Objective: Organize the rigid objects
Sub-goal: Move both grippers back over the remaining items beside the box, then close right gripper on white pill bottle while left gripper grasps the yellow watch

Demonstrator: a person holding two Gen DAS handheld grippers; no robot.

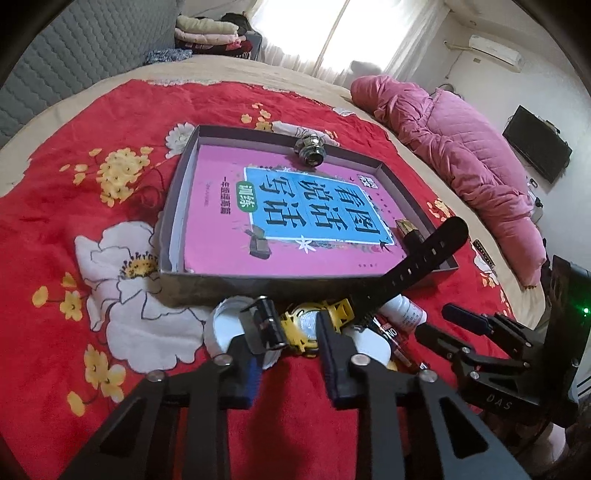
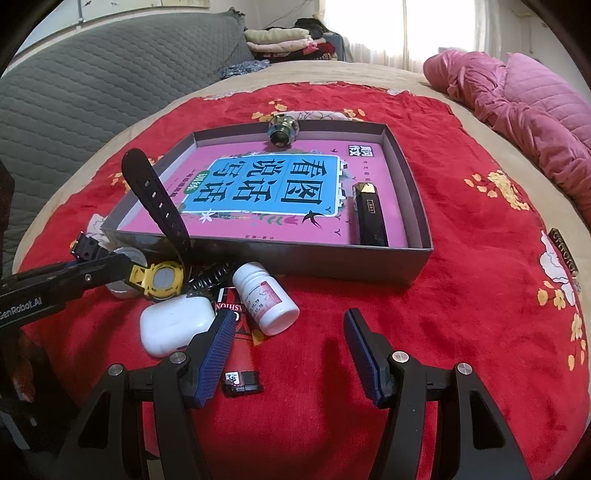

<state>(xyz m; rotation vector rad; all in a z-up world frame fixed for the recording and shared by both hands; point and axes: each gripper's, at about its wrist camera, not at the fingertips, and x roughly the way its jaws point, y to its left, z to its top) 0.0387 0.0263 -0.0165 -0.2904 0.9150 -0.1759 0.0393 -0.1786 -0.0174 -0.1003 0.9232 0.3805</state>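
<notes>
A grey shallow box point(image 1: 173, 206) point(image 2: 417, 177) lies on the red bedspread with a pink book point(image 1: 221, 221) point(image 2: 314, 221), a metal knob point(image 1: 312, 147) point(image 2: 281, 131) and a black lighter point(image 2: 369, 214) inside. My left gripper point(image 1: 295, 332) point(image 2: 110, 266) is shut on the yellow watch point(image 1: 308, 325) point(image 2: 162, 282), whose black strap point(image 1: 424, 254) point(image 2: 155, 199) sticks up over the box's near wall. My right gripper point(image 2: 291, 332) point(image 1: 436, 321) is open and empty over the blanket, near a white pill bottle point(image 2: 266, 299) point(image 1: 406, 314).
A white earbud case point(image 2: 173, 325), a white lid point(image 1: 225, 325), a spring point(image 2: 208, 278), a red-black card point(image 2: 236, 310) and a small black item point(image 2: 242, 382) lie before the box. A pink quilt point(image 1: 461, 155) point(image 2: 524, 107) lies at the right, folded clothes point(image 1: 210, 33) at the back.
</notes>
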